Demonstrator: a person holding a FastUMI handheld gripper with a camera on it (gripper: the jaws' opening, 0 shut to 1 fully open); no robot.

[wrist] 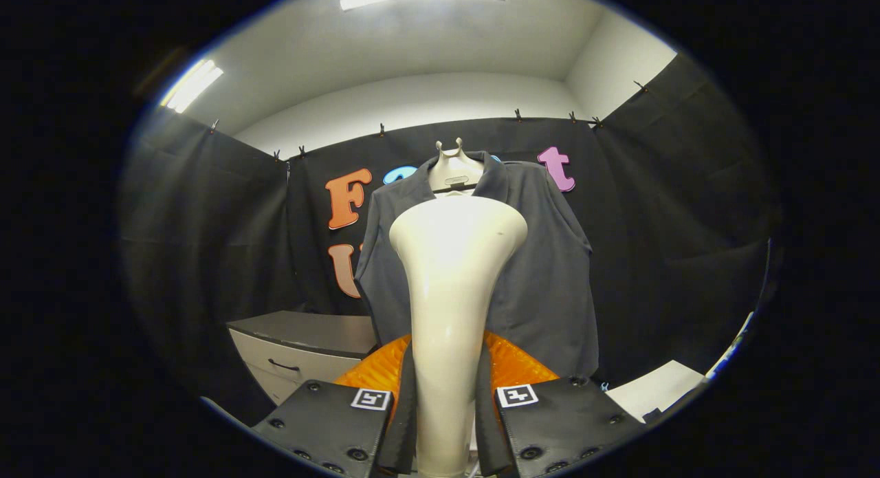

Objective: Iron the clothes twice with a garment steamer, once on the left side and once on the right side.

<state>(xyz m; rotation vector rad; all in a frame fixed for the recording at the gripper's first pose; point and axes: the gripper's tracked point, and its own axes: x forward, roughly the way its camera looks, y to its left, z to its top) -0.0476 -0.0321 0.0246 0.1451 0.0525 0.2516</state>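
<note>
We've got the gripper (447, 423) pinching the steamer (452, 272) handle between both fingers. Dark shirt (543, 272) hangs just beyond its head.

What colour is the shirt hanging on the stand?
Dark grey shirt, clearest in the gripper view, beyond the steamer the gripper holds.

No readable words or numbers appear. Each finger of the gripper (447, 423) bears only a small square coded marker, not legible as text.
</note>
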